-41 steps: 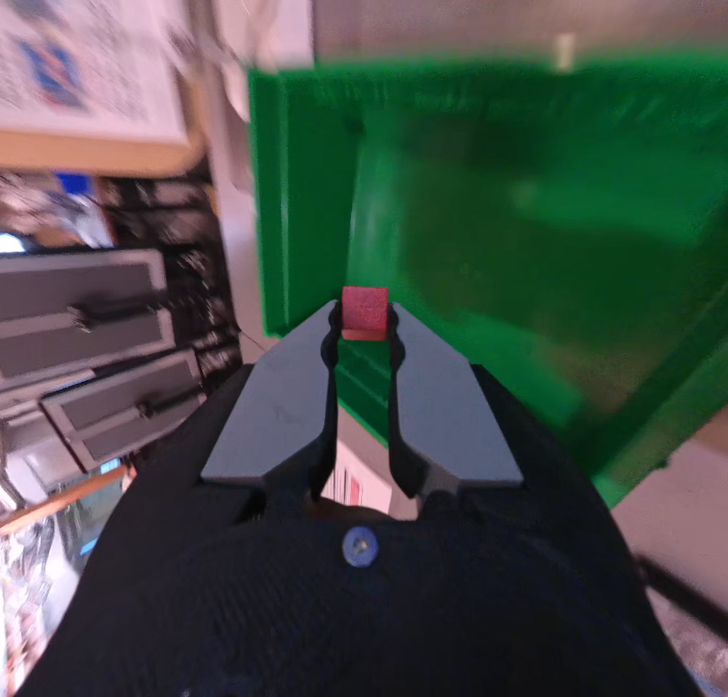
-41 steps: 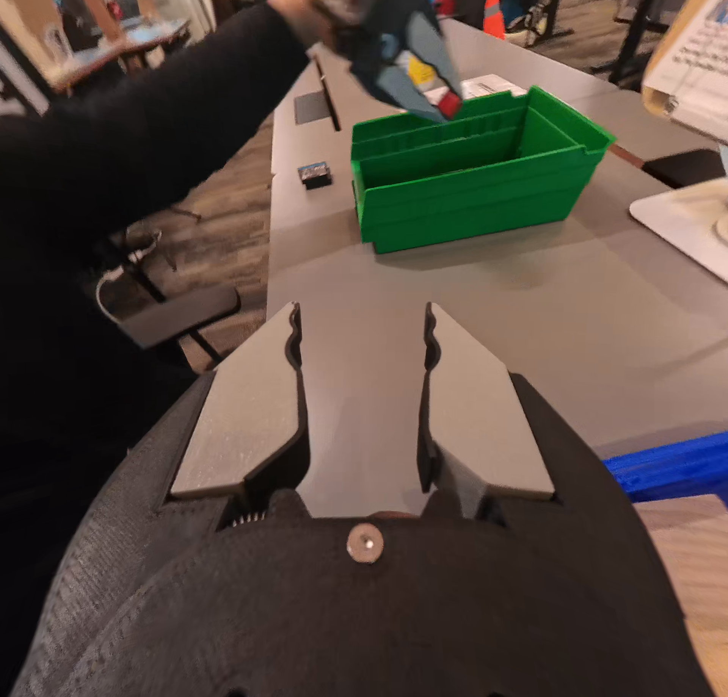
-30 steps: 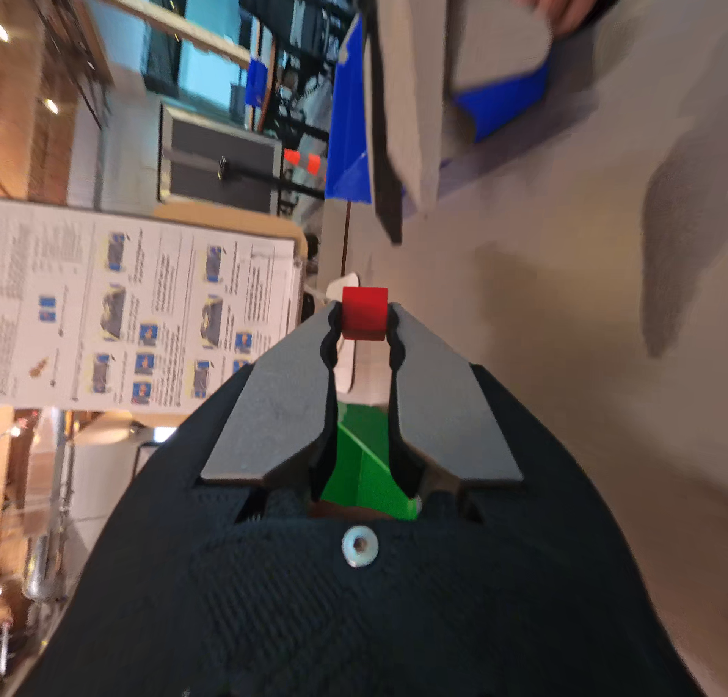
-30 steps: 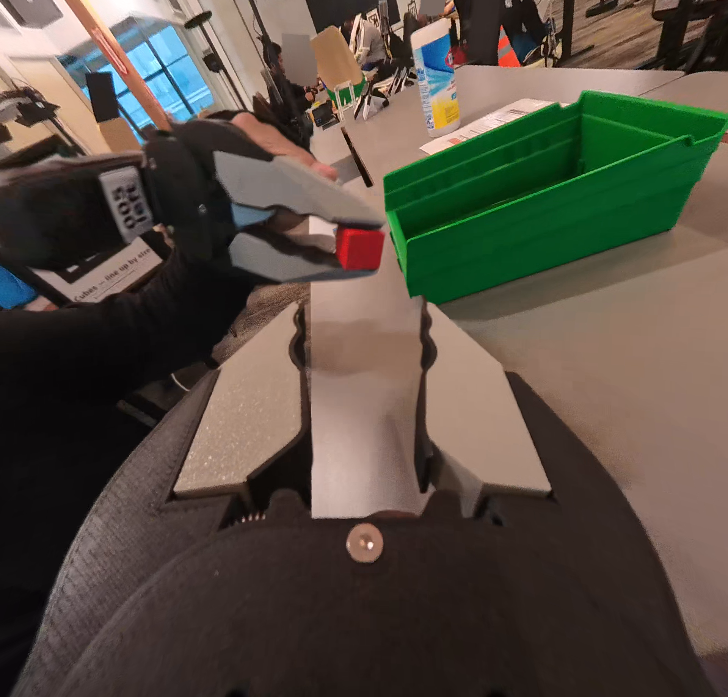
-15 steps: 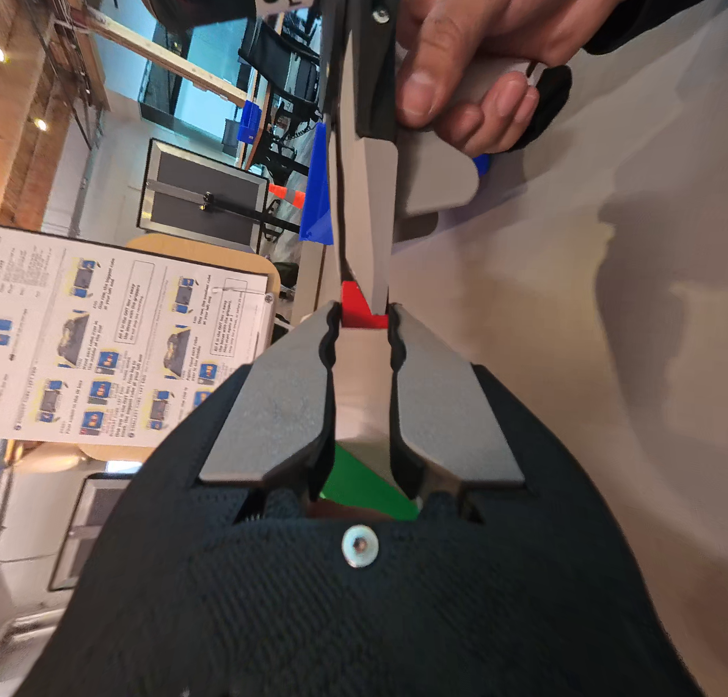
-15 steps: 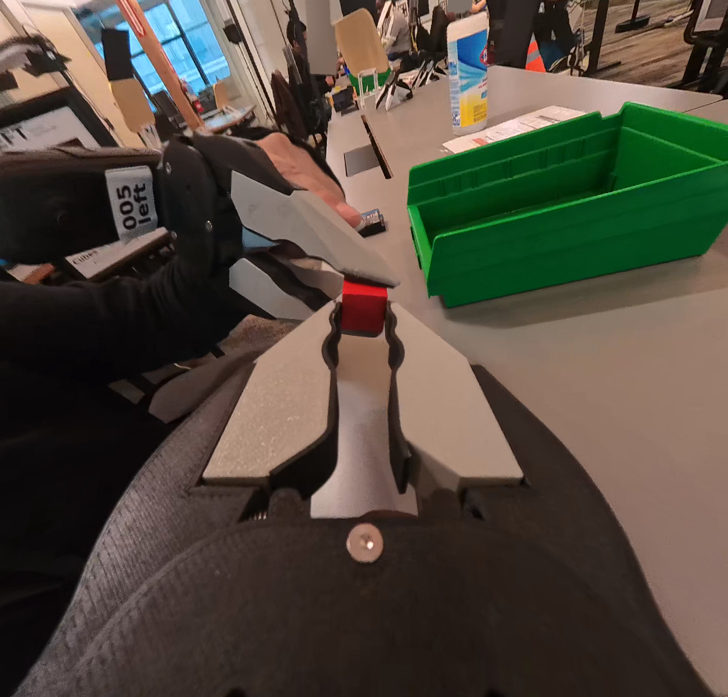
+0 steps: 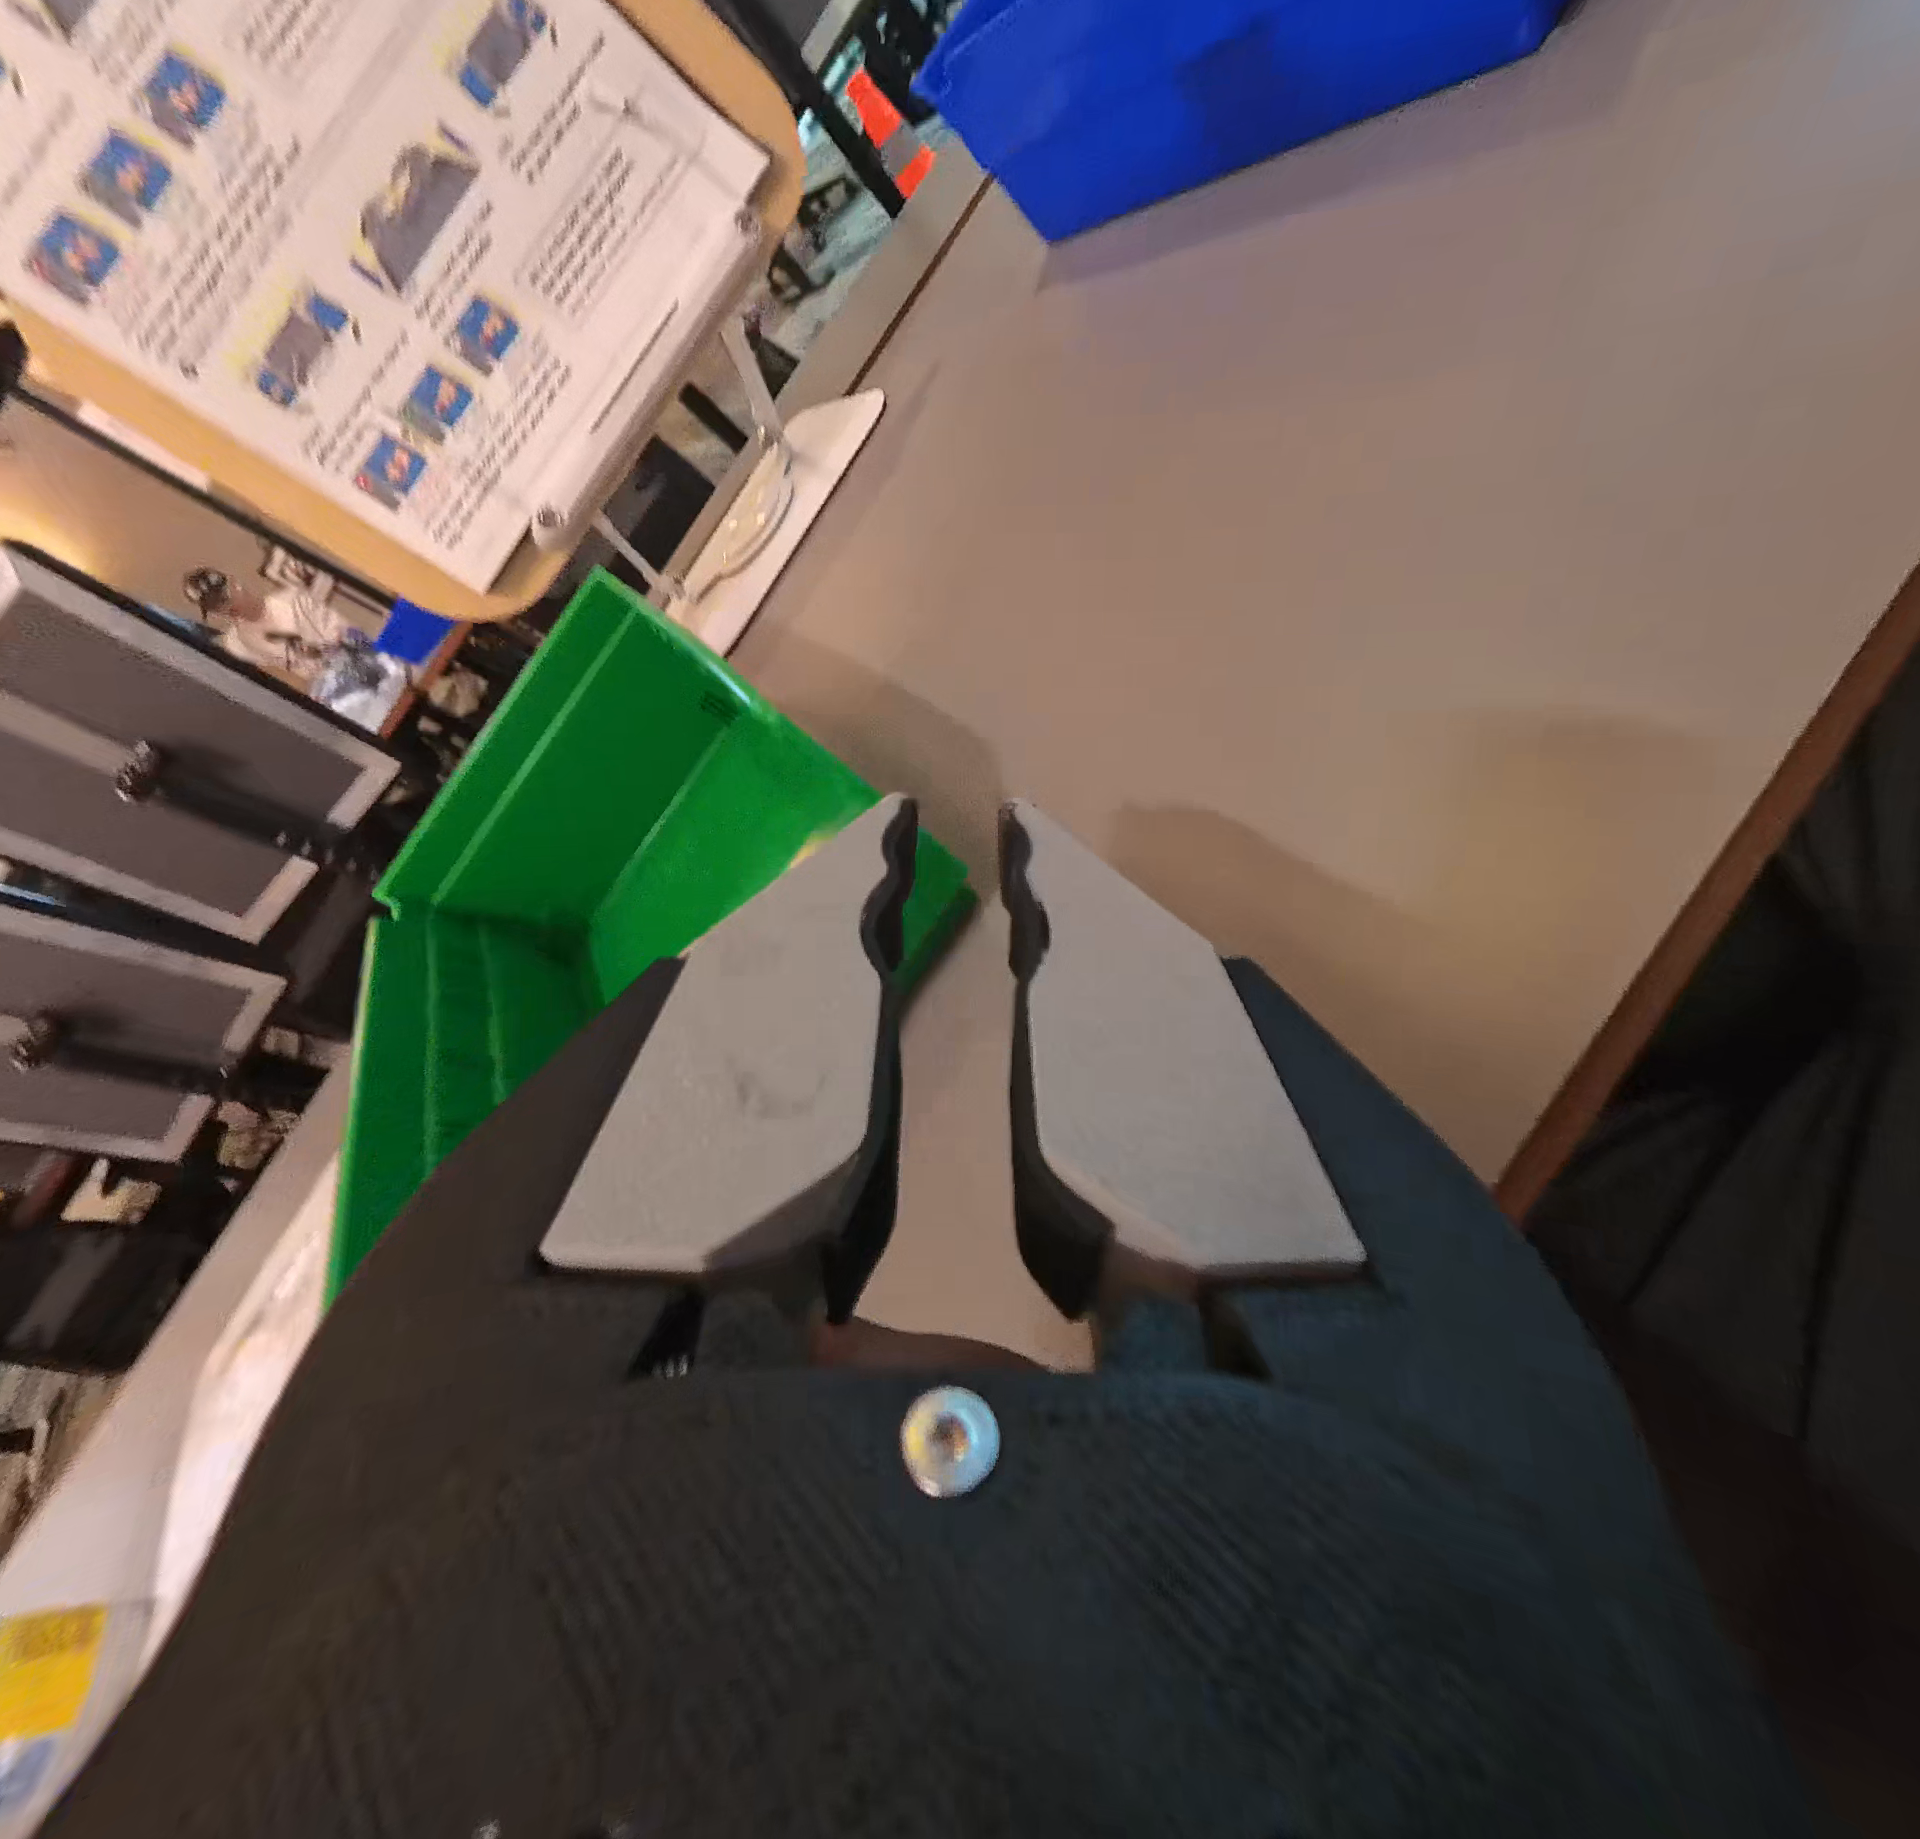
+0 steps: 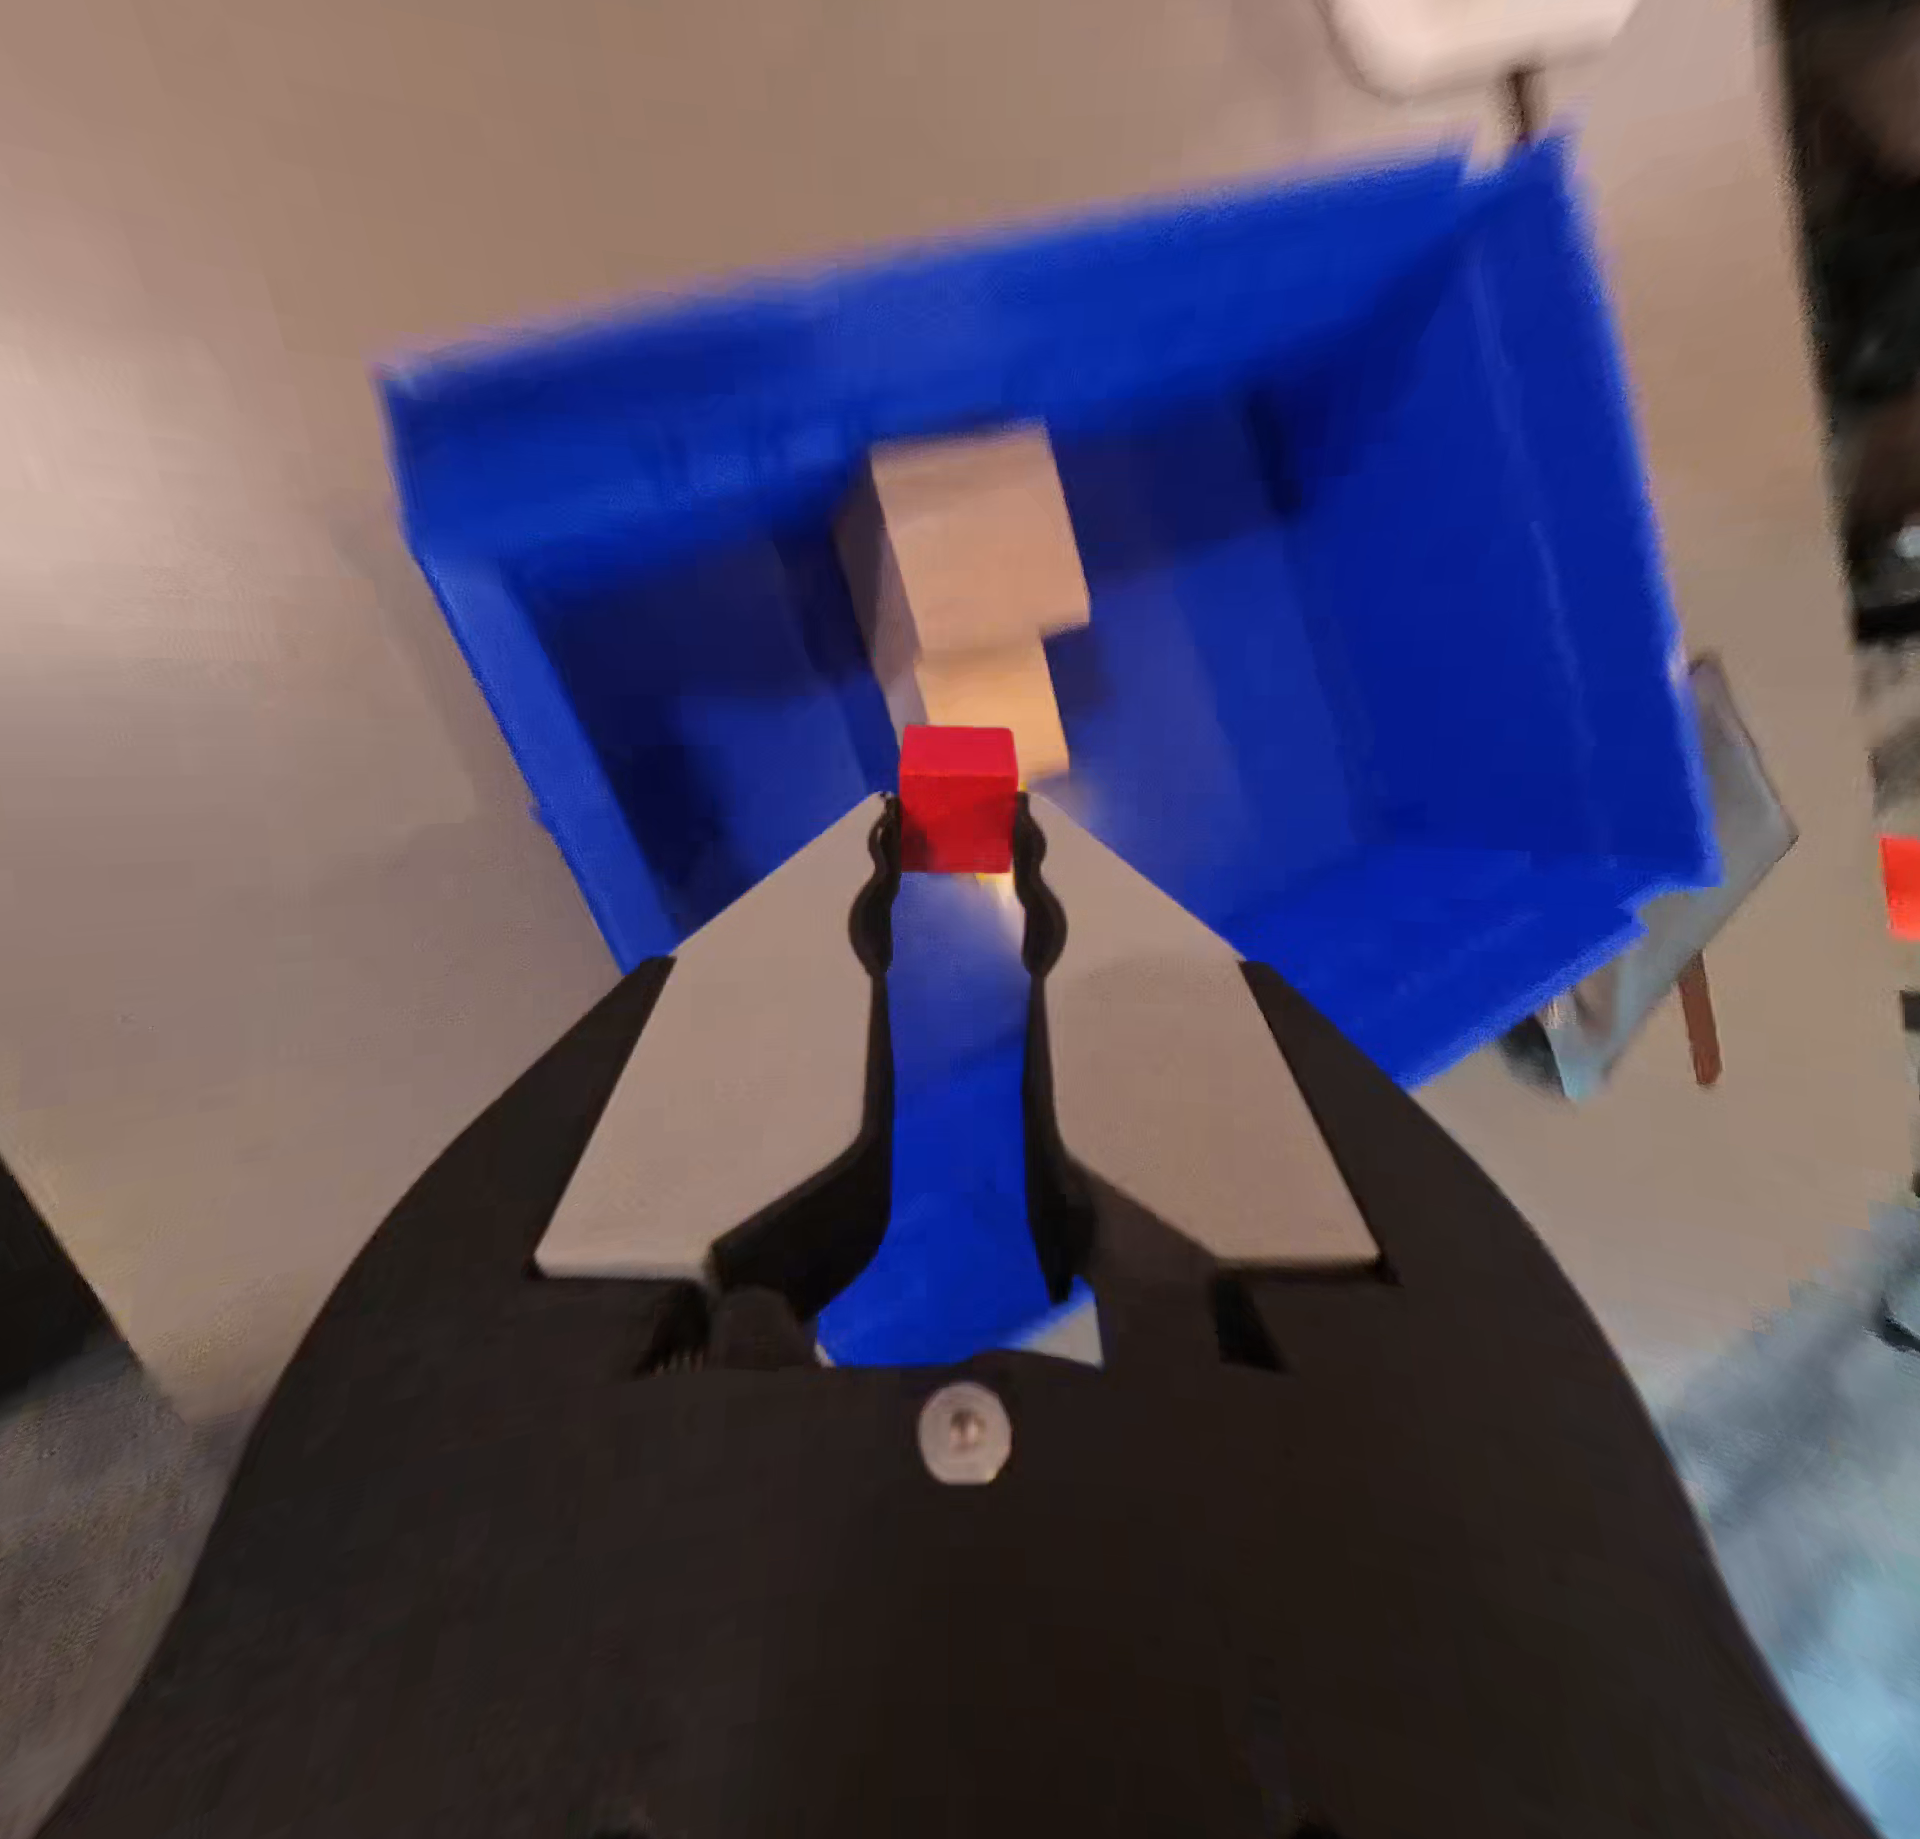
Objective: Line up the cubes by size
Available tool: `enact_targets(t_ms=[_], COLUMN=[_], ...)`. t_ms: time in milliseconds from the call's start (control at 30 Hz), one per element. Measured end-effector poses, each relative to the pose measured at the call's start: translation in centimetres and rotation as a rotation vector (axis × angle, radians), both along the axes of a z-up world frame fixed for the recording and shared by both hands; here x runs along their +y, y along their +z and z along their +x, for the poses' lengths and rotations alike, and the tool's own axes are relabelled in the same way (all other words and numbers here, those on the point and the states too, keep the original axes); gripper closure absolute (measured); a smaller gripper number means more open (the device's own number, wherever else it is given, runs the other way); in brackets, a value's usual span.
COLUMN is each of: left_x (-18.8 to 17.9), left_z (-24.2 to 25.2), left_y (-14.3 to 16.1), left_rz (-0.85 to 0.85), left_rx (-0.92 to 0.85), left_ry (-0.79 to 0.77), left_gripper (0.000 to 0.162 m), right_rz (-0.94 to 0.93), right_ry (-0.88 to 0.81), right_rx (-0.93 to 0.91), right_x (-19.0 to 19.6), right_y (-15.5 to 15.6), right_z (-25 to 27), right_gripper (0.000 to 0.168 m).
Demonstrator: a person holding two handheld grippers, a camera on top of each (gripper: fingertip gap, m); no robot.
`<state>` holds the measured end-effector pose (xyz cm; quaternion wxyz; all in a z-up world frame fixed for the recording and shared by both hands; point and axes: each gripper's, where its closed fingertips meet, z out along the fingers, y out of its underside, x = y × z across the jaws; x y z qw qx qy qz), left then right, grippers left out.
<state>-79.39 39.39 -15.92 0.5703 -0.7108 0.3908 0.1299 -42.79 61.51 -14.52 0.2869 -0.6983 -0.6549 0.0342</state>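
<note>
While the right gripper pinches the red cube by its tips at frame centre, over the blue bin, a slip could drop it onto the pale cubes there. Left gripper hangs slack, empty, beside the green bin.

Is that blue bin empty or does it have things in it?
Not empty: pale blocks lie inside the blue bin.
</note>
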Motion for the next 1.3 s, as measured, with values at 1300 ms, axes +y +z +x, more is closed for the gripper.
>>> enact_targets(t_ms=[1300], left_x=[-0.1], left_z=[2.7], left_y=[-2.4], left_rz=[-0.147], left_rx=[-0.259], left_ry=[0.201], left_gripper=[0.115], right_rz=[-0.124], right_ry=[-0.18], right_rx=[0.491], right_x=[-11.1], right_y=[0.1], right_z=[-10.6], right_gripper=[0.101])
